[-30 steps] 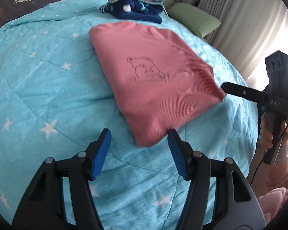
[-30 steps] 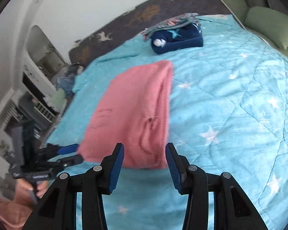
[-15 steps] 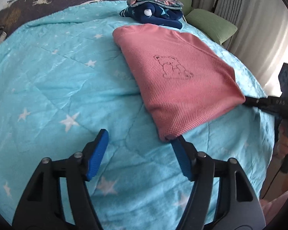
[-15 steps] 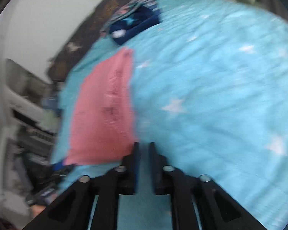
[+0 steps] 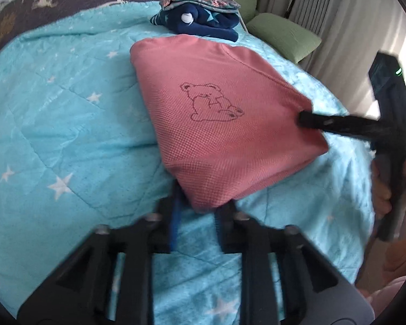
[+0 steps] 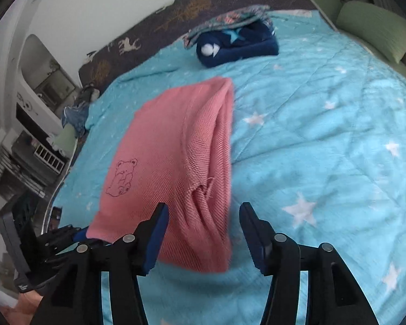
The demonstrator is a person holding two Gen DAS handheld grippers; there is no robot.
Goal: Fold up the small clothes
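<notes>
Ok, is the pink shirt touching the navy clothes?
Apart. Right wrist view shows bare blue blanket between the pink shirt and the navy clothes.

Soft, even daylight enters through the pale curtains (image 5: 346, 27) at upper right of the left wrist view, with overexposed glare at that edge. Shadows are faint. Both fisheye views bow strongly toward dark, vignetted corners. Motion blur smears the left gripper (image 5: 196, 216); the bedspread (image 6: 324, 135) texture is soft.

Folded top (image 5: 219, 124) on quilt (image 5: 67, 124), clothes pile (image 5: 200, 17) behind it.
</notes>
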